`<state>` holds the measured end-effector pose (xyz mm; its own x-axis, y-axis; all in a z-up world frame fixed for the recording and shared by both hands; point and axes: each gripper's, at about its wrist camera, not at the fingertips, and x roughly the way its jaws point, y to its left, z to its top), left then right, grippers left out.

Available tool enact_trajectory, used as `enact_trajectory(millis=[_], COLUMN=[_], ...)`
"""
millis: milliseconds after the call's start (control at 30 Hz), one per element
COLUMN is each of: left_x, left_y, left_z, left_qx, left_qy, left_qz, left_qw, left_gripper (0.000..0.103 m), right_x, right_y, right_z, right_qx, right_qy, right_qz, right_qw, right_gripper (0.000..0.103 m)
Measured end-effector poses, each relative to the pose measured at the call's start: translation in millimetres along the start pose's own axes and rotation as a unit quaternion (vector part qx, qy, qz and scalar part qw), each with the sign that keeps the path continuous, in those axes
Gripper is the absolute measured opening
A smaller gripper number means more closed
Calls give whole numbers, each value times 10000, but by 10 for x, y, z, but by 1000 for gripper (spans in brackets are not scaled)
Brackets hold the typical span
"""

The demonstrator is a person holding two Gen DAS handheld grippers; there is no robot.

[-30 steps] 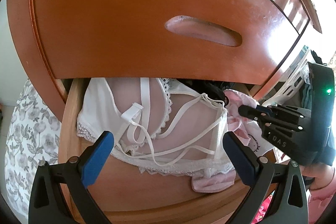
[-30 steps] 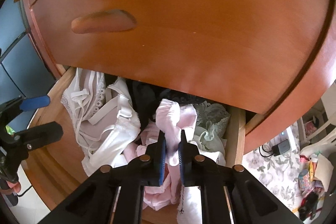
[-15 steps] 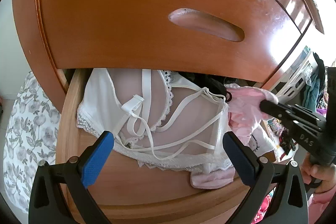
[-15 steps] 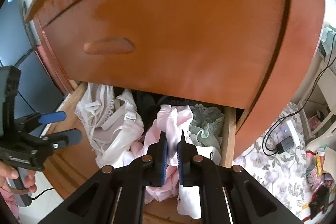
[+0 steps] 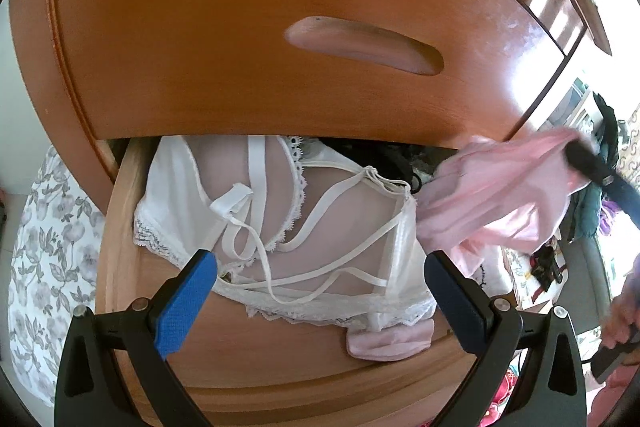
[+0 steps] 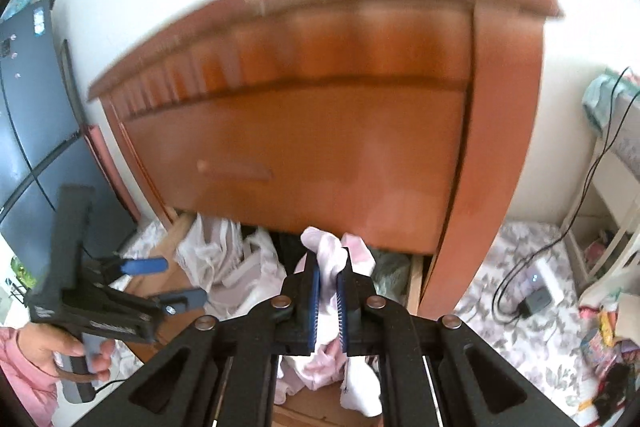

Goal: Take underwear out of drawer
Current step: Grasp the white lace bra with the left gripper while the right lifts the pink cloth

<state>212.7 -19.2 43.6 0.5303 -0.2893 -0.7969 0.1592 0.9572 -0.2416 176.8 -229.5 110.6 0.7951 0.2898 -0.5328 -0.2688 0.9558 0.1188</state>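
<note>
Underwear (image 6: pixel 326 263), a pale pink piece, is pinched between the pads of the right tongs (image 6: pixel 328 291), which are closed tight on a fold of it; most of the fabric hangs below the fingers, above the open drawer (image 5: pixel 280 359). In the left wrist view the same pink piece (image 5: pixel 500 195) stretches up and to the right of the drawer, with one end apparently trailing down among the clothes, though blur makes that hard to judge. The left tongs (image 5: pixel 320 291) are wide open and hold nothing, poised over a white lace bra (image 5: pixel 280 227) lying in the drawer.

To do this lift well, the pull should go up and away from the dresser front (image 6: pixel 304 147), clear of the drawer above, until the trailing end is free. The bra straps (image 5: pixel 320 259) lie close to the pink piece and could snag; the free left tongs could press the bra down if it starts to follow.
</note>
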Motion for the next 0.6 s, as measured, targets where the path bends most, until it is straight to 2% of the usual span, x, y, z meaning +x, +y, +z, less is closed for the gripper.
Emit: enact_trajectory(millis=[267,400,567,600], left_x=[240,419,693,773], left_y=[-290,-489,-702,-742], left_z=[65,98,139,154], left_qx=[297,432,725,722], left_qy=[224,387,633,666], left_qz=[28,118,458,520], left_qw=[9993,9982,9943,9938], left_gripper=[103,103,102,99], right_x=[-357,-386,-406,-400], right_y=[-66,-71,-88,-97], right_z=[165,175,110,102], right_qx=[59,44,11,23], right_qy=[-567,-586,-531,-520], right_qz=[-14,-30,-16,-8], right_qw=[9984,9983,9986,9986], right_gripper=[8,8,8,8])
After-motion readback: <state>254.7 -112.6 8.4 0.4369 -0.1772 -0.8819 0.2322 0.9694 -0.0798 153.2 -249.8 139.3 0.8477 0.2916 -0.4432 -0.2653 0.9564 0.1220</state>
